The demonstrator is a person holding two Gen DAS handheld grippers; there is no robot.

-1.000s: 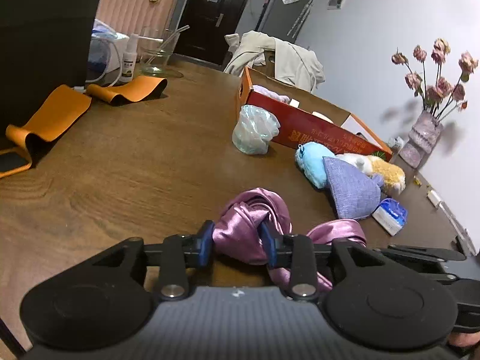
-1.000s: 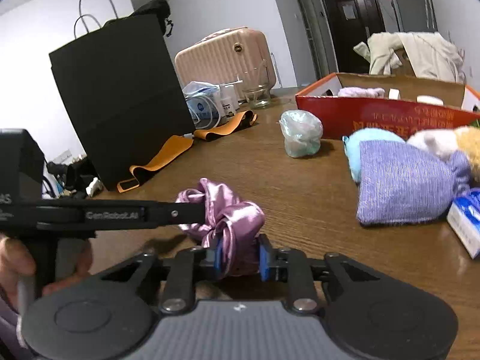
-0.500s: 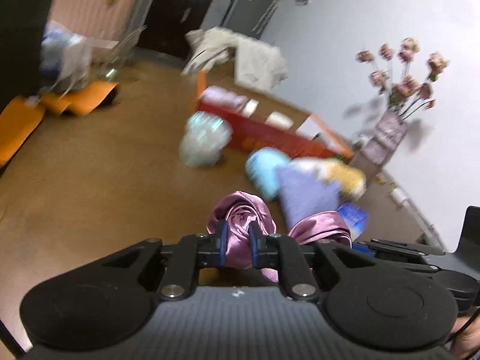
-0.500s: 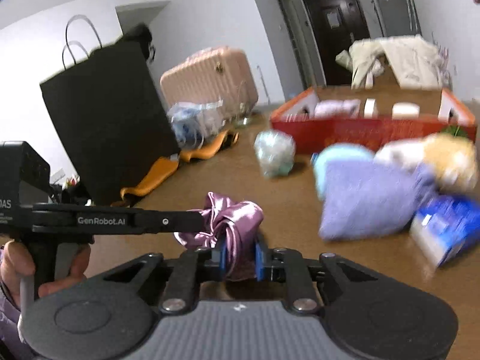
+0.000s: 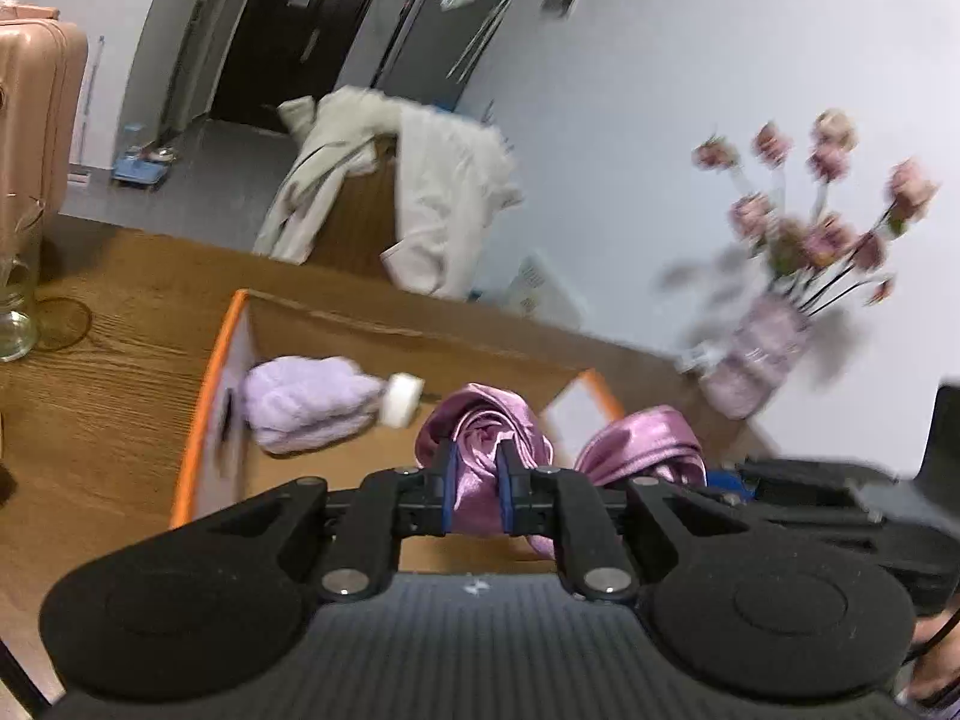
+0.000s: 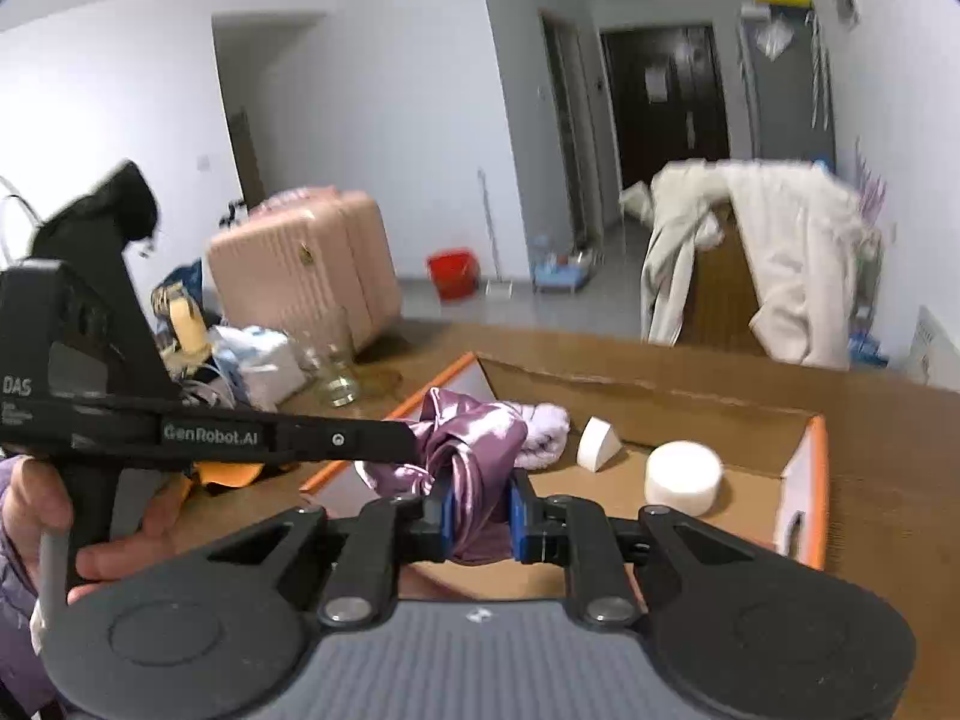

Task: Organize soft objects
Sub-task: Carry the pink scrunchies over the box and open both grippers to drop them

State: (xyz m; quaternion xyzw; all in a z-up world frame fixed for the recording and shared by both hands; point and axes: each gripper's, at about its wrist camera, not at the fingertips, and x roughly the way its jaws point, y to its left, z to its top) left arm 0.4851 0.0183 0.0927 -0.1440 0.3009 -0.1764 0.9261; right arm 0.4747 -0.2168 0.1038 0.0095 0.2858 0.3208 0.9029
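Both grippers hold one pink satin cloth (image 5: pixel 480 438), also seen in the right wrist view (image 6: pixel 474 444). My left gripper (image 5: pixel 474 480) is shut on one bunched end, my right gripper (image 6: pixel 479 507) on the other. The cloth hangs in the air above the open orange cardboard box (image 5: pixel 207 396), whose right wall shows in the right wrist view (image 6: pixel 807 480). Inside the box lie a lilac fluffy towel (image 5: pixel 306 402), a white round pad (image 6: pixel 683 477) and a white wedge (image 6: pixel 597 435).
The box stands on a wooden table (image 5: pixel 102 360). A glass jar (image 5: pixel 15 294) stands at the left. A vase of dried roses (image 5: pixel 756 354) stands at the right. A chair draped with a white coat (image 6: pixel 756 264) is behind the table. A pink suitcase (image 6: pixel 300 276) is at the left.
Both grippers have lifted the pink cloth off the table and carried it forward over the orange box. The plush toys and purple pouch have dropped out of view.
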